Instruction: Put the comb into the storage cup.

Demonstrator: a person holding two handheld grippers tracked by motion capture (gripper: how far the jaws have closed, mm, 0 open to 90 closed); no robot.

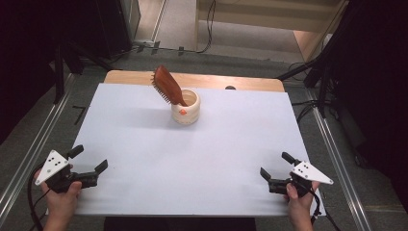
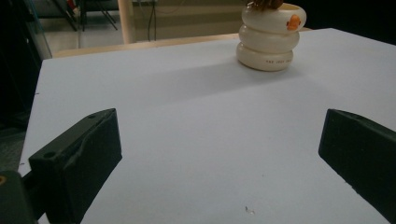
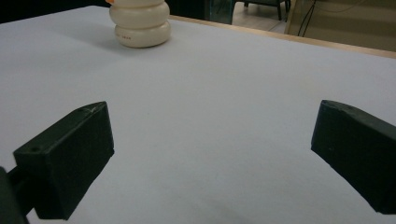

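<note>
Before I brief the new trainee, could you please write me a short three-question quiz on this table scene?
1. True or false: the hairbrush lies flat on the white sheet.
2. Multiple choice: the cream holder stands (A) toward the far edge of the table, (B) between the grippers at the near edge, (C) on the floor.
3. Fill in: the jaws of the left gripper and the right gripper are both ____.

Key:
1. False; it stands tilted in the holder, bristle head up and leaning left.
2. A.
3. Open, with only bare sheet between them.
</note>
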